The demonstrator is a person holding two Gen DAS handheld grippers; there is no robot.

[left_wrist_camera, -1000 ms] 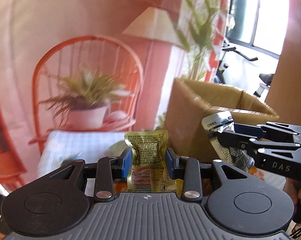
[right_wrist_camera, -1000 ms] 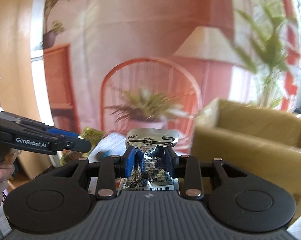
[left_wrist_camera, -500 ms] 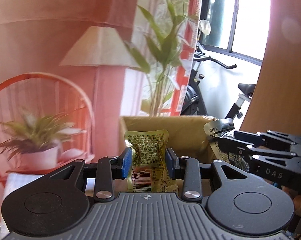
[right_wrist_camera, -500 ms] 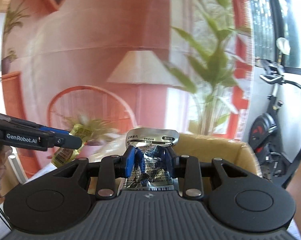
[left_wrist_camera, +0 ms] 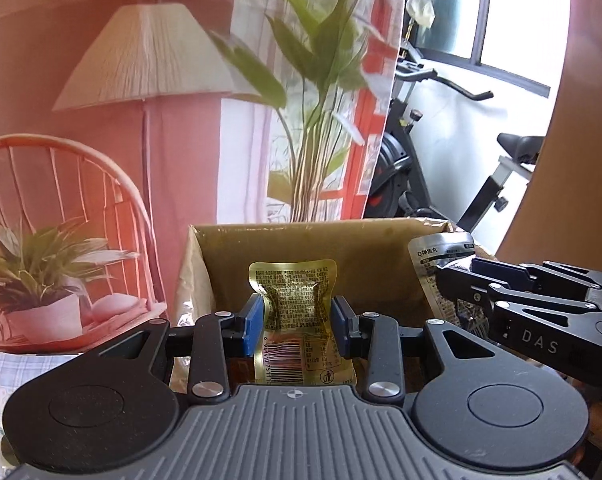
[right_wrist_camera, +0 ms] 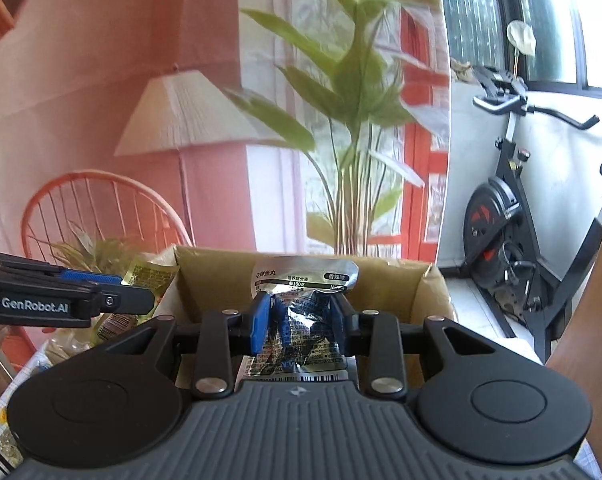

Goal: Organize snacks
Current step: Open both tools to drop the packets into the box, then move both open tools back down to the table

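Note:
My left gripper [left_wrist_camera: 297, 322] is shut on a gold snack packet [left_wrist_camera: 295, 312], held upright in front of the open cardboard box [left_wrist_camera: 301, 244]. My right gripper [right_wrist_camera: 301, 320] is shut on a silver snack packet [right_wrist_camera: 305, 312], also held in front of the box [right_wrist_camera: 393, 280]. In the left wrist view the right gripper [left_wrist_camera: 465, 284] comes in from the right with the silver packet [left_wrist_camera: 437, 264]. In the right wrist view the left gripper [right_wrist_camera: 117, 300] comes in from the left with the gold packet [right_wrist_camera: 145, 276].
Behind the box hangs a printed backdrop with a lamp [left_wrist_camera: 145, 56], an orange chair [left_wrist_camera: 57, 184] and plants. An exercise bike [right_wrist_camera: 513, 220] stands at the right by a window. A checked cloth [left_wrist_camera: 5, 380] covers the table at lower left.
Both grippers have swung right with their packets still held. The box has come from the right side to directly ahead and closer in both views.

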